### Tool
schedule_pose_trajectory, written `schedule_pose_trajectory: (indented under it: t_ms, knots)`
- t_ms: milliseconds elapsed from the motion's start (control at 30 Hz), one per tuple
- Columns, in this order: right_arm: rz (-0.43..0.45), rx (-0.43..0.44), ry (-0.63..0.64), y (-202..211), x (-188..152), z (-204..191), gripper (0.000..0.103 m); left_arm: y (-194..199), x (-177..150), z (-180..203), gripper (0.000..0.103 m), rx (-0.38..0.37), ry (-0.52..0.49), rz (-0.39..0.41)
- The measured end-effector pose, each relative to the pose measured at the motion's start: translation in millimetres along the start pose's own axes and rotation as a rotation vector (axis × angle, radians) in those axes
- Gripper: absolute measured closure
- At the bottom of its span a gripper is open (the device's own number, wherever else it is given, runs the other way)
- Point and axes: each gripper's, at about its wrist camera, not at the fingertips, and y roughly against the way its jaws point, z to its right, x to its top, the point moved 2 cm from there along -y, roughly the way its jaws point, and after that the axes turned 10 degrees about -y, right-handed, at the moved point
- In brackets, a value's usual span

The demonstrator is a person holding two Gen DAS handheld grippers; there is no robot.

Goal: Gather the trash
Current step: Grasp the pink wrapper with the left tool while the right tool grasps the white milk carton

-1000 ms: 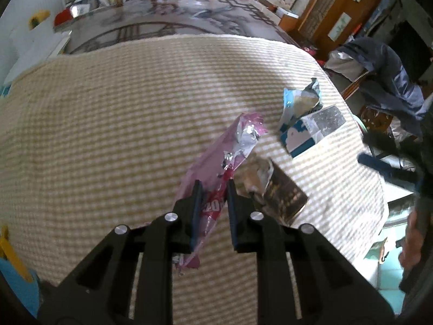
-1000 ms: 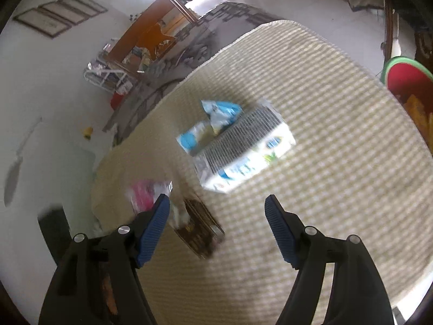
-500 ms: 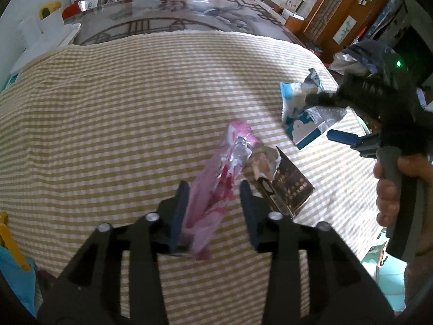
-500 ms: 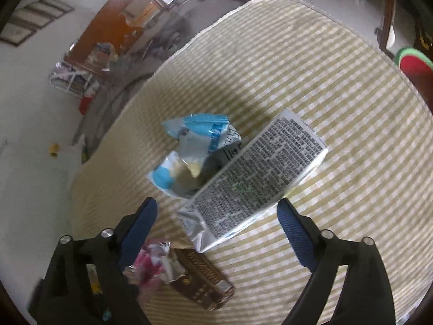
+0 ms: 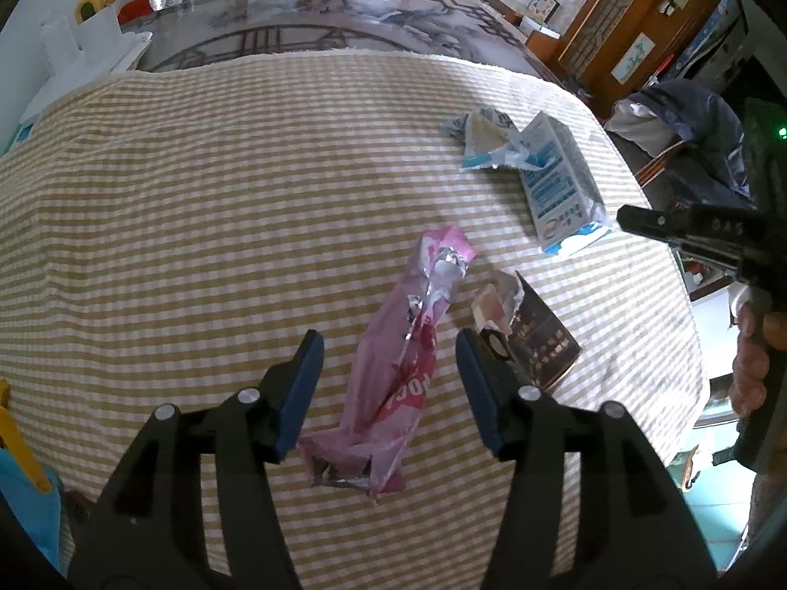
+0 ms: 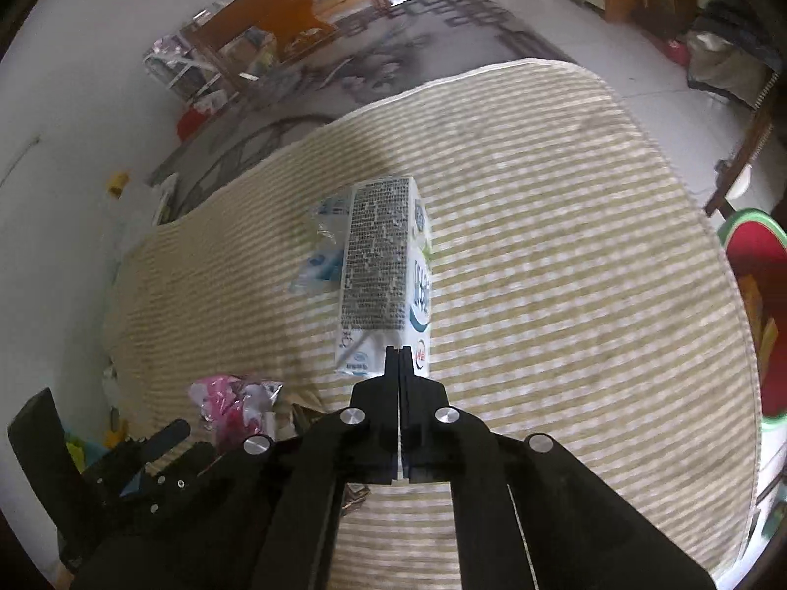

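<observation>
A pink foil wrapper (image 5: 418, 324) lies on the striped cloth (image 5: 196, 221), loose between the jaws of my left gripper (image 5: 388, 344), which are opening and do not touch it. Right beside it sits a brown snack packet (image 5: 538, 339). Farther right are a white-and-blue milk carton (image 5: 560, 187) and a crumpled blue-white wrapper (image 5: 484, 140). My right gripper (image 6: 398, 351) is shut on the near end of the milk carton (image 6: 381, 265). A hand (image 5: 752, 344) holds that gripper at the right edge.
The cloth's rounded edge (image 6: 728, 265) drops off at the right, with a red basin (image 6: 757, 295) below it. A chair draped with dark clothes (image 5: 688, 118) stands beyond. A dark patterned surface (image 5: 319, 29) runs past the far edge. A yellow and blue object (image 5: 19, 432) sits at lower left.
My left jaws have spread and let go of the pink wrapper, which now lies on the cloth. My right gripper reached the milk carton and closed on its end; the carton has turned.
</observation>
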Motion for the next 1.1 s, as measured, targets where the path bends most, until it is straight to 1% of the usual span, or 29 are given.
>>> schedule_pose_trajectory:
  t_ms: [67,100,133,200,267,333,367,433,567,633,733,867,900,933,967,1000,1033,1100]
  knots:
    - [0.011,0.009,0.005,1.9,0.1,-4.6,0.089,-2.1,-0.4,1.3,0.05,0.0,-0.005,-0.006]
    - [0.017,0.009,0.013,1.8,-0.3,-8.1,0.073,-3.7,0.0,2.1,0.05,0.001,-0.009,-0.008]
    - [0.026,0.006,0.023,2.0,-0.6,-11.9,0.06,-5.2,0.5,3.6,0.05,0.001,-0.013,-0.009]
    - [0.034,-0.005,0.043,-1.0,0.1,-20.4,0.055,-10.9,1.0,6.7,0.05,0.004,-0.034,-0.017]
    - [0.028,-0.007,0.057,-4.1,-0.6,-25.8,0.055,-16.3,-0.1,8.2,0.052,0.005,-0.04,-0.035]
    - [0.027,-0.013,0.07,-6.7,-2.3,-29.5,0.048,-16.4,-1.2,8.7,0.06,-0.004,-0.035,-0.036]
    - [0.03,-0.021,0.077,-8.1,-2.9,-30.4,0.047,-16.1,-1.2,8.5,0.062,-0.004,-0.036,-0.035]
    - [0.028,-0.034,0.075,-11.7,-1.9,-30.8,0.043,-15.4,-0.4,6.6,0.062,0.003,-0.032,-0.032]
    - [0.03,-0.053,0.068,-16.8,3.8,-30.9,0.04,-13.5,-0.1,1.9,0.062,0.016,-0.017,-0.025]
    - [0.036,-0.076,0.079,-20.2,7.0,-32.1,0.036,-13.2,0.3,1.3,0.059,0.021,-0.019,-0.025]
    - [0.036,-0.103,0.086,-26.7,10.9,-33.1,0.034,-11.0,1.1,3.5,0.058,0.022,-0.031,-0.013]
    - [0.04,-0.112,0.088,-34.7,12.4,-34.5,0.034,-10.9,0.6,6.1,0.058,0.002,-0.027,-0.008]
    - [0.043,-0.12,0.096,-37.5,12.2,-35.6,0.034,-11.1,0.4,6.9,0.055,-0.007,-0.023,-0.006]
    - [0.042,-0.125,0.101,-39.1,11.8,-35.8,0.036,-11.1,-0.2,8.1,0.048,-0.013,-0.022,-0.004]
    - [0.033,-0.126,0.109,-42.5,10.8,-36.2,0.036,-11.0,-0.3,9.6,0.044,-0.017,-0.025,0.001]
    - [0.023,-0.121,0.112,-44.4,9.8,-36.2,0.046,-10.2,-0.4,11.0,0.039,-0.016,-0.031,0.009]
    - [0.008,-0.113,0.115,-46.8,8.5,-35.6,0.061,-9.3,-0.9,12.8,0.038,-0.013,-0.036,0.014]
    - [0.009,-0.11,0.122,-47.0,7.2,-33.9,0.062,-8.5,-0.1,15.7,0.033,-0.002,-0.052,0.02]
